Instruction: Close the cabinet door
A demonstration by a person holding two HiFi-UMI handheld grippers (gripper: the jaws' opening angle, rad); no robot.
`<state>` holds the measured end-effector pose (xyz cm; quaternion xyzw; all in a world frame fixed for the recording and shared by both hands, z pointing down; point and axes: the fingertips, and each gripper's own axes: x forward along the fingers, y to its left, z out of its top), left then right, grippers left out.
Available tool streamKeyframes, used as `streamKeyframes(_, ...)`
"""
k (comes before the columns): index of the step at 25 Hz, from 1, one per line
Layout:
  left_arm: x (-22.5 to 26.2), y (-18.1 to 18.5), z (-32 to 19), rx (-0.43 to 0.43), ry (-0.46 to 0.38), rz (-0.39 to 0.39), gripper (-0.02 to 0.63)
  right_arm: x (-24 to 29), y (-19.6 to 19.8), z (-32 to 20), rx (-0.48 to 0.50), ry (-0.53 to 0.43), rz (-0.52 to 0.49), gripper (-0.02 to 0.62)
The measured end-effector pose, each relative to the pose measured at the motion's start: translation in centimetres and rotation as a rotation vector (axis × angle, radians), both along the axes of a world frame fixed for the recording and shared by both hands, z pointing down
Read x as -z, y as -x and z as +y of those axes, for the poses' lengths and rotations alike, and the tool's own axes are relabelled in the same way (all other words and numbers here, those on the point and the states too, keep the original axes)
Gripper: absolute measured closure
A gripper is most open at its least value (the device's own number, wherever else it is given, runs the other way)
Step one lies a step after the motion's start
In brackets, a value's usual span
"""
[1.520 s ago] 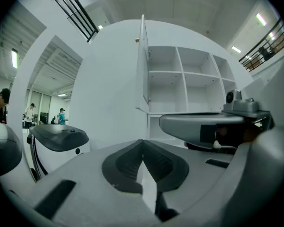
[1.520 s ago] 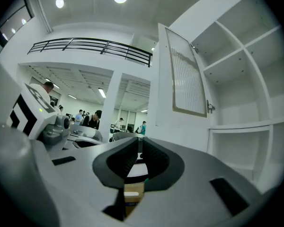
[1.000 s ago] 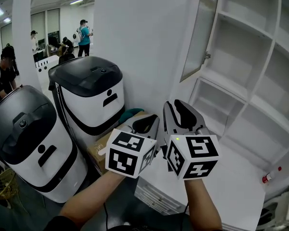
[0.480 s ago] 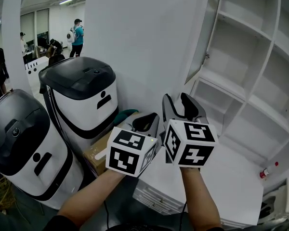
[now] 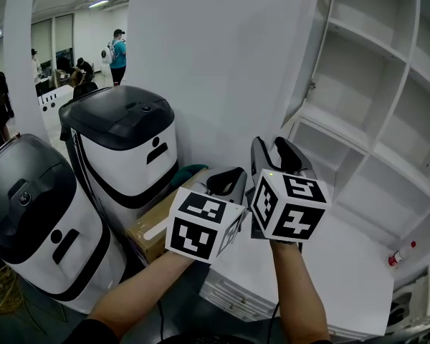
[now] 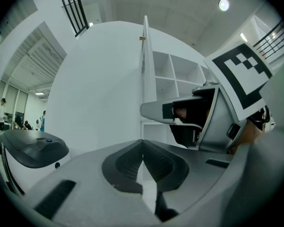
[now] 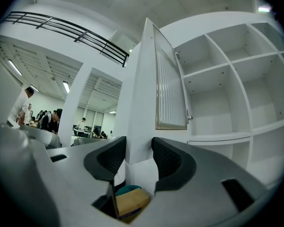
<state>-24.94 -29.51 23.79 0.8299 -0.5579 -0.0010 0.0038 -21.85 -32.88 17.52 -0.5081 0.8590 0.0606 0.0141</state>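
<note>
Both forearms reach forward, grippers level, side by side. Left gripper [image 5: 224, 182]: jaws closed, empty. Right gripper [image 5: 271, 150]: jaws have just been opening and stand wide, nothing pressed between them. One cabinet door [image 5: 305, 61] stands ajar at 12 o'clock. Two domed machines [image 5: 125, 143] at 9 o'clock.

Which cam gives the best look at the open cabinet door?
Right gripper view: the cabinet door stands open, its ribbed face and latch plain to see. Head view shows the door foreshortened near the top edge. Left gripper view shows only its thin edge.
</note>
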Motion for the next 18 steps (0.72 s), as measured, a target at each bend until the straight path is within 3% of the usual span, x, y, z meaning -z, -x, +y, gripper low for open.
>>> streamKeyframes(18, 0.3, -5.1, -0.8, -0.026, -0.028, -0.027, 0.594, 0.1, -5.4, 1.6, 0.047, -0.009, -0.034, 0.454)
